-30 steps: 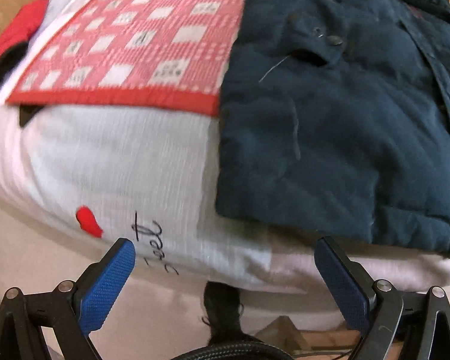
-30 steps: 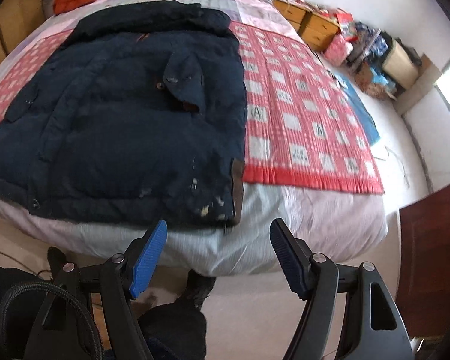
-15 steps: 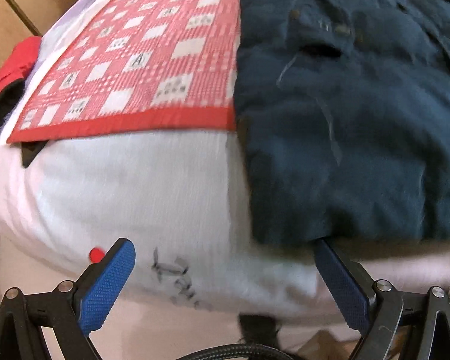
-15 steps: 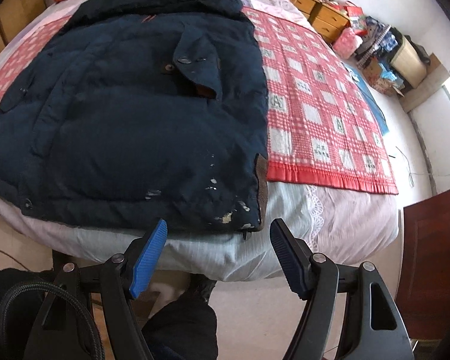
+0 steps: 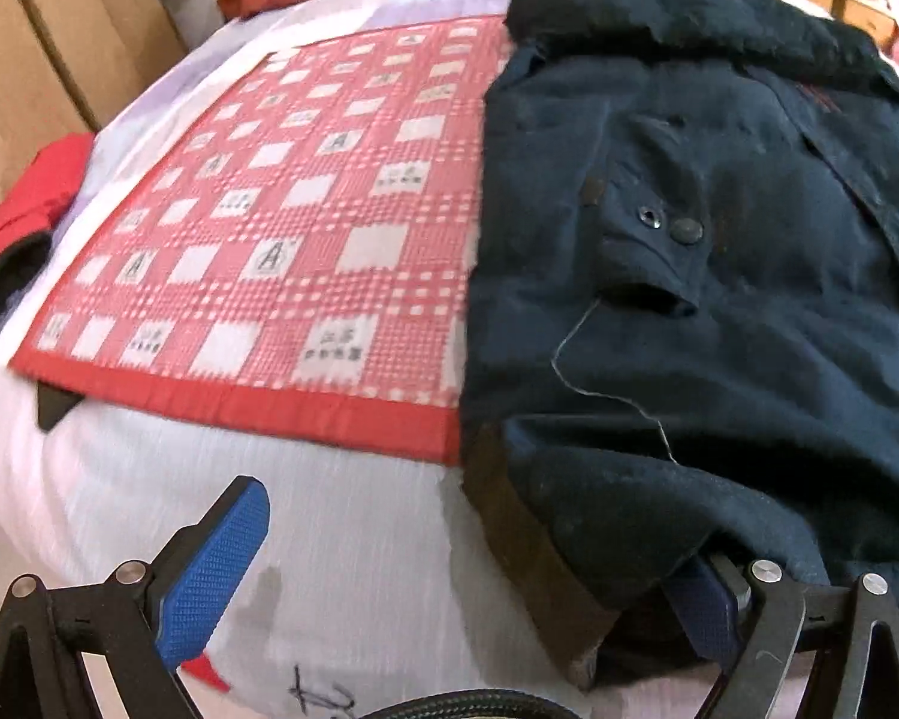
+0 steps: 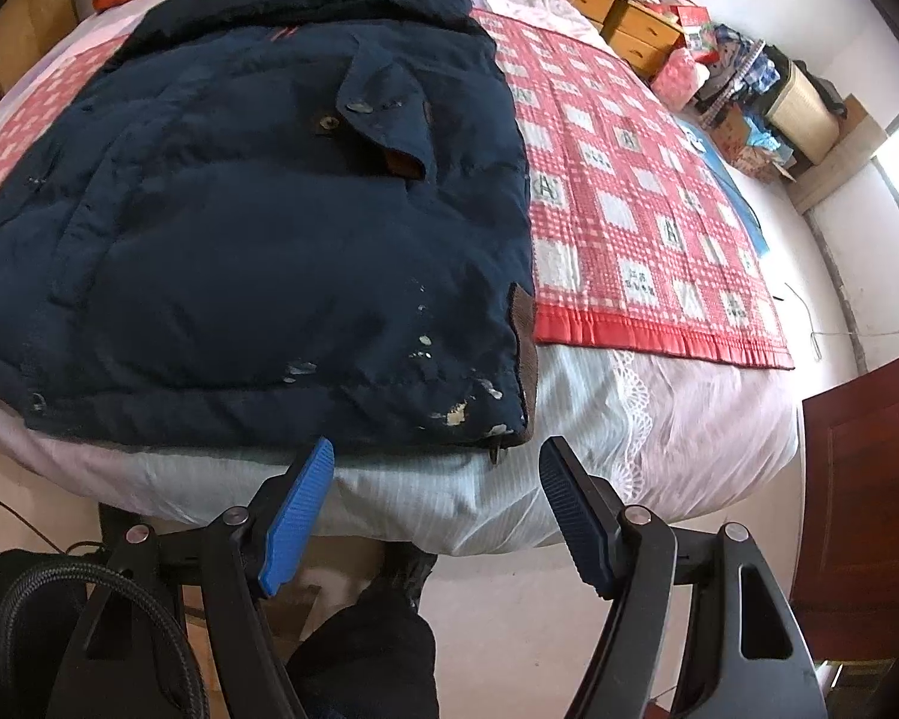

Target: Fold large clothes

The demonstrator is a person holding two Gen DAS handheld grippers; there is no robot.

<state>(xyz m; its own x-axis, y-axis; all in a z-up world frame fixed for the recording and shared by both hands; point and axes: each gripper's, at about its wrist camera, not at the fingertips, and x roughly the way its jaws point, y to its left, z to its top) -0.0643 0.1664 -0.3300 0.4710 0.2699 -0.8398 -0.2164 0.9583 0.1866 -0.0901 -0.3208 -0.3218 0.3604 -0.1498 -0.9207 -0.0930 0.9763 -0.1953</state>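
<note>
Left gripper [image 5: 467, 569]: jaws spread wide, right finger tucked under the jacket's near hem corner.
Right gripper [image 6: 437, 479]: jaws apart, just short of the hem.
Jacket [image 6: 258, 227]: navy, flat on the bed.
Quilt [image 6: 635, 210]: red checked, beneath and beside the jacket.
Bed [image 6: 659, 449]: white sheet at the near edge.

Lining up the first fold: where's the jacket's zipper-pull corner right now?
In the right wrist view, the zipper pull hangs off the navy jacket hem's right corner, just ahead of the open right gripper.
</note>
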